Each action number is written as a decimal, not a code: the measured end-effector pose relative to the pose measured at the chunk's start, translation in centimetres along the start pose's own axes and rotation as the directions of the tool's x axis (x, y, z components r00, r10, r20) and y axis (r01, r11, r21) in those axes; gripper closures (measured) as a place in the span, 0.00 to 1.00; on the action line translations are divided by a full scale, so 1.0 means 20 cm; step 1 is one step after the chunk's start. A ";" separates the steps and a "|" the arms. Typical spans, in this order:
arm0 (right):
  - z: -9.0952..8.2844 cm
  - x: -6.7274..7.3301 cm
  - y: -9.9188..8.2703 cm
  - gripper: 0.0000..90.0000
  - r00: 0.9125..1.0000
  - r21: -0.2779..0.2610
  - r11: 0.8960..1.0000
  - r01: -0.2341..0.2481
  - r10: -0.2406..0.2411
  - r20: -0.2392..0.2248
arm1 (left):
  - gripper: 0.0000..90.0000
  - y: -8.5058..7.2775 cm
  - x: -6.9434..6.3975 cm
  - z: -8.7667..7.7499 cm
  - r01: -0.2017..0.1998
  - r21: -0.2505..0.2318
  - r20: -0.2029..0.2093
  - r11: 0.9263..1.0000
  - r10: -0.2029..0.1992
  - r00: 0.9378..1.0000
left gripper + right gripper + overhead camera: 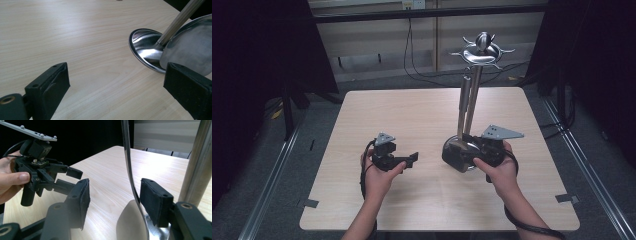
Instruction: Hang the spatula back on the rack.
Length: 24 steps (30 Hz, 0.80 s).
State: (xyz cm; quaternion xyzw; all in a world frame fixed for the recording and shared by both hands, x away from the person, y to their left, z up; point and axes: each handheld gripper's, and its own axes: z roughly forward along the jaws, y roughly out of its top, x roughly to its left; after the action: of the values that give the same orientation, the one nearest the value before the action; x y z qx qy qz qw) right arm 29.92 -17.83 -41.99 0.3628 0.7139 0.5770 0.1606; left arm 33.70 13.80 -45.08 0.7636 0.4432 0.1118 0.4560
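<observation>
A steel utensil stand rises from the wooden table [412, 110], with a hooked crown [482, 50] on top, a pole [474, 95] and a round shiny base [143, 47]. A long steel spoon leans beside the pole, its handle [463, 105] upright. My right gripper [472, 147] is at the stand's foot. In the right gripper view its jaws [113, 192] stand apart around the thin handle [127, 157], which runs close to the right-hand pad; the spoon's bowl [131, 222] is below and the pole [197, 162] stands at the right. My left gripper [412, 160] is open and holds nothing, aimed toward the base, with table between its jaws [116, 75].
In the left gripper view the spoon's dull bowl [192, 47] overlaps the base. The left gripper [73, 178] and the hand [10, 182] holding it show across the table in the right gripper view. Dark curtains and cables lie beyond the far edge.
</observation>
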 end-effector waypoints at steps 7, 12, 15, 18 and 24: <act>0.00 0.00 -0.01 0.38 1.000 0.011 1.000 -0.008 0.008 0.010 | 0.06 0.00 0.00 0.00 0.000 -0.003 0.002 1.000 0.000 1.000; -0.01 -0.01 0.00 0.34 1.000 0.010 1.000 -0.014 0.013 0.008 | 0.06 0.00 0.00 0.00 0.008 -0.006 0.000 1.000 -0.008 1.000; -0.03 -0.02 -0.01 0.32 1.000 0.013 1.000 -0.007 0.007 0.017 | 0.06 -0.01 0.01 0.00 0.001 0.001 -0.001 1.000 -0.001 1.000; -0.04 -0.02 -0.01 0.31 1.000 0.015 1.000 -0.011 0.010 0.023 | 0.06 -0.01 0.01 -0.01 0.000 0.002 -0.002 1.000 0.000 1.000; -0.06 -0.03 -0.02 0.27 0.999 0.019 1.000 -0.001 0.000 0.041 | 0.06 -0.01 0.01 -0.01 -0.009 -0.002 0.015 1.000 0.009 1.000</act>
State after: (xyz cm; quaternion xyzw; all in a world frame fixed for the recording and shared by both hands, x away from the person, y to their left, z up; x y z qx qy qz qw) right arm 29.45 -19.21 -42.12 0.3760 0.7158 0.5628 0.1716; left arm 33.66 14.03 -45.14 0.7659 0.4363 0.1083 0.4596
